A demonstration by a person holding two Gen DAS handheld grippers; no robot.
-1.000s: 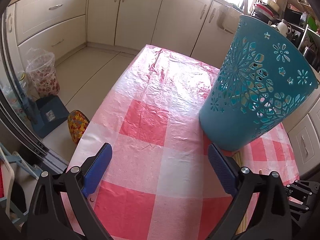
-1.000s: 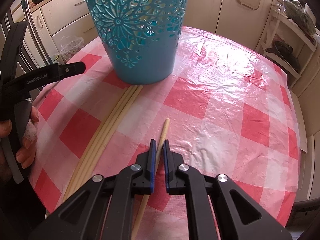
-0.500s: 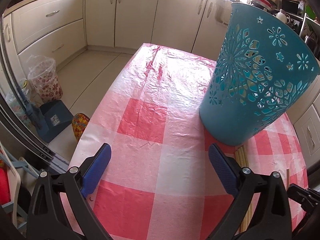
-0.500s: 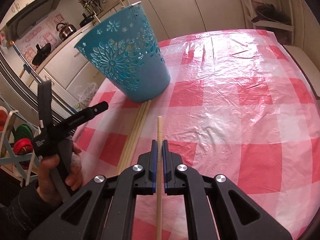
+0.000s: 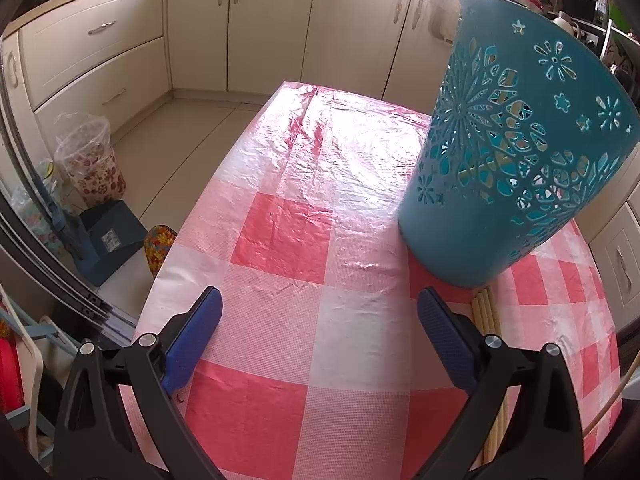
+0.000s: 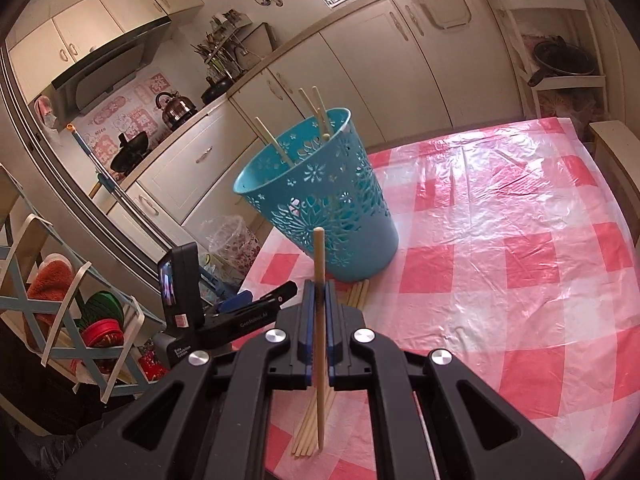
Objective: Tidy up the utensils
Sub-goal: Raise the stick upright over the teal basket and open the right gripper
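My right claw (image 6: pixel 318 308) is clamped on one chopstick (image 6: pixel 319 320), lifted clear of the table (image 6: pixel 520 240), its top end pointing toward the basket (image 6: pixel 320 204). My left claw (image 5: pixel 320 336) stands wide apart and empty, just short of the basket. More chopsticks (image 6: pixel 312 428) lie bunched on the table at the basket's foot; a few already stand inside. The stick looks light, stiff and smooth, so it may pivot between the pads; a hold near mid-length, as now, should keep it steady.
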